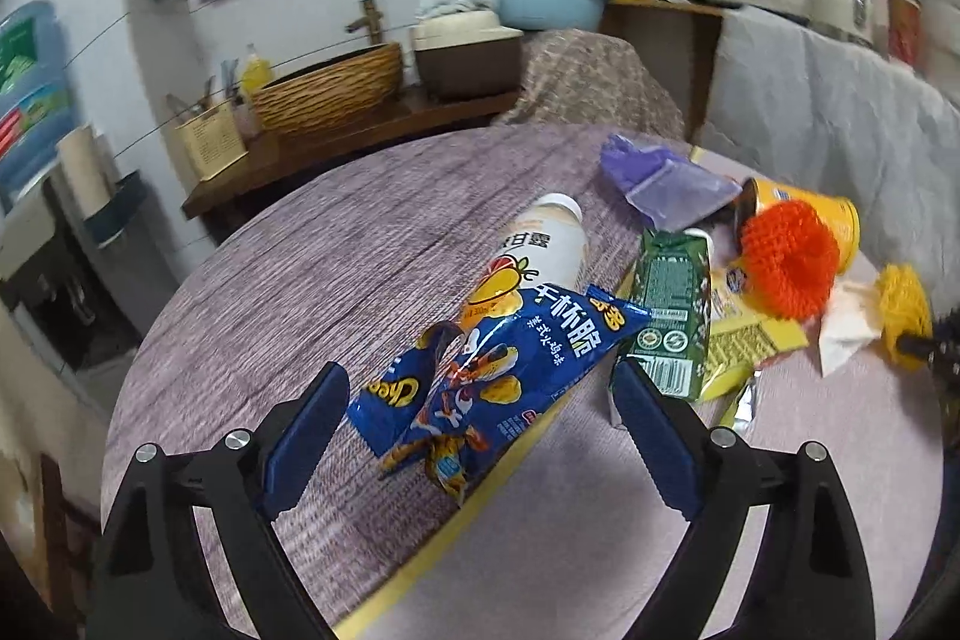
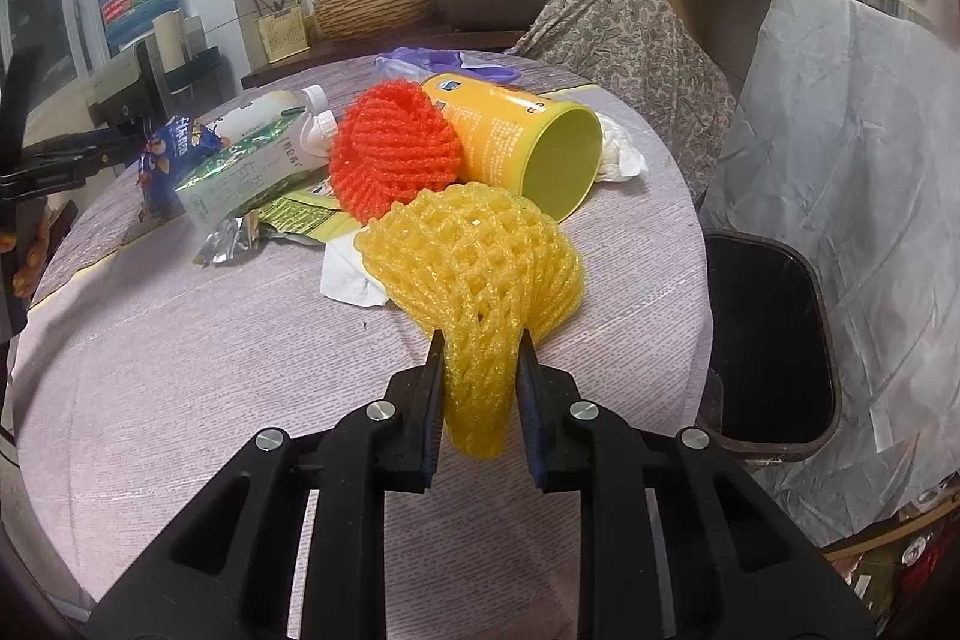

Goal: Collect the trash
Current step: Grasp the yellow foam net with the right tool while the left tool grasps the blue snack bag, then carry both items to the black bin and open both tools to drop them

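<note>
Yellow foam net [image 2: 480, 268] pinched in right gripper [image 2: 480, 358] fingers, beside a bin [image 2: 774, 340]; left gripper [image 1: 480, 388] agape.

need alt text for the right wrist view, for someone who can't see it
The right hand-held gripper pinches a yellow foam fruit net over a round table with a lilac cloth. Behind it lie an orange foam net, a tipped yellow paper cup and wrappers; a dark bin stands to the right.

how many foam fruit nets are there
2: the yellow net is pinched in the right gripper; the orange net lies against the yellow can. More may be hidden.
</note>
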Motion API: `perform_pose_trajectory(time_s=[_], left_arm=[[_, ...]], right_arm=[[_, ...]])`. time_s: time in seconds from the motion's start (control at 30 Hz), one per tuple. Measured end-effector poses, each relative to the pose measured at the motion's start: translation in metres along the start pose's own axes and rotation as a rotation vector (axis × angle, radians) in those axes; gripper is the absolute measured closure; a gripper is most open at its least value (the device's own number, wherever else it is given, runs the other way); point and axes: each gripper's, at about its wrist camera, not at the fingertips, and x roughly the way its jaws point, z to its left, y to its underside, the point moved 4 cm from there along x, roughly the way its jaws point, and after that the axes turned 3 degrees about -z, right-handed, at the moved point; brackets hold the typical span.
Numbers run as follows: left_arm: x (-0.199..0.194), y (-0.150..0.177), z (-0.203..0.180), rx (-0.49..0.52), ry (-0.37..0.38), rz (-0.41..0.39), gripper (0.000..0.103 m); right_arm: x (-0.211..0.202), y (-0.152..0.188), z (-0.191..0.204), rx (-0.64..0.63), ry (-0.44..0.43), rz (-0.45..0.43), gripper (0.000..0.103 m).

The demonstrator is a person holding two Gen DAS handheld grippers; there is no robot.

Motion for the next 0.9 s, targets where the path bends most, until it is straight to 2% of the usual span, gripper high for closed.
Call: perform_pose_trajectory(time_s=[0.07, 0.17, 0.2, 0.3, 0.37, 0.43, 0.5, 0.53, 0.73, 0.9], left_arm=[[0.011, 0.002, 0.001, 0.038, 0.032, 0.025, 0.015], [0.024, 0.009, 0.0, 0.093, 0.014, 0.076, 0.02], [0.026, 0.011, -0.002, 0.101, 0.014, 0.084, 0.028], [0.029, 0.015, -0.005, 0.135, -0.02, 0.098, 0.042], [0.026, 0.019, -0.006, 0.135, -0.011, 0.101, 0.052], [0.022, 0.023, -0.007, 0.146, -0.017, 0.098, 0.068], [0.017, 0.027, -0.009, 0.146, -0.017, 0.089, 0.076], [0.016, 0.027, -0.01, 0.139, -0.015, 0.085, 0.087], [-0.003, 0.035, -0.014, 0.082, 0.024, 0.054, 0.091], [-0.028, 0.042, -0.019, -0.005, 0.038, -0.002, 0.091]], right_arm=[[0.0, 0.0, 0.001, -0.003, -0.003, 0.002, 0.08], [0.0, 0.0, 0.002, -0.005, -0.005, 0.001, 0.08], [0.001, 0.0, 0.002, -0.006, -0.007, 0.002, 0.08], [0.001, 0.001, 0.002, -0.006, -0.01, 0.004, 0.08], [0.001, 0.002, 0.003, -0.006, -0.011, 0.006, 0.08], [0.001, 0.002, 0.002, -0.007, -0.012, 0.006, 0.08], [0.0, 0.001, 0.002, -0.004, -0.016, 0.005, 0.08], [0.0, 0.001, 0.003, -0.004, -0.016, 0.005, 0.08], [-0.003, 0.003, 0.006, -0.012, -0.031, -0.002, 0.08], [-0.006, 0.007, 0.009, -0.015, -0.048, -0.006, 0.08]])
